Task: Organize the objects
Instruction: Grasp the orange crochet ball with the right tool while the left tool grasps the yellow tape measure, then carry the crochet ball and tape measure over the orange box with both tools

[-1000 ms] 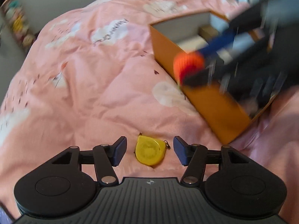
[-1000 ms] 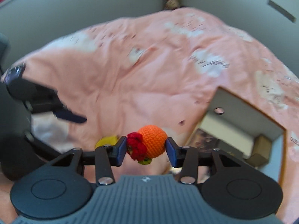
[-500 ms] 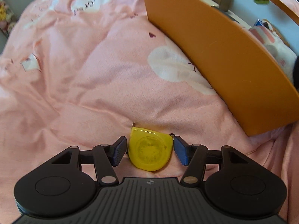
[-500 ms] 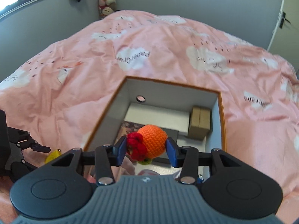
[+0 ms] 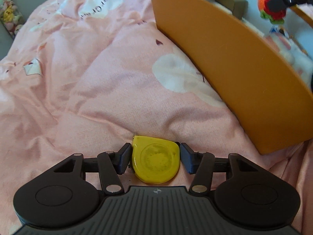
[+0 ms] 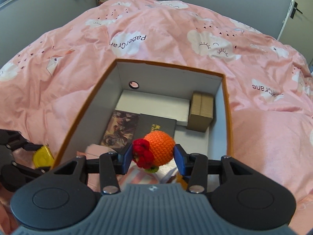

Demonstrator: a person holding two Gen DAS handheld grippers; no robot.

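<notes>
My left tongs (image 5: 155, 157) have been closing around one yellow tape measure (image 5: 156, 159) on the pink bed (image 5: 97, 78); right tongs (image 6: 152, 154) clamp one crocheted orange toy (image 6: 159, 149) above one orange box (image 6: 228, 105) at twelve o'clock.

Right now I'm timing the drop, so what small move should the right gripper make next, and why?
Probably open its jaws. The right gripper holds the crocheted orange toy above the open orange box, over the items already lying inside, so letting go should drop the toy in.
</notes>
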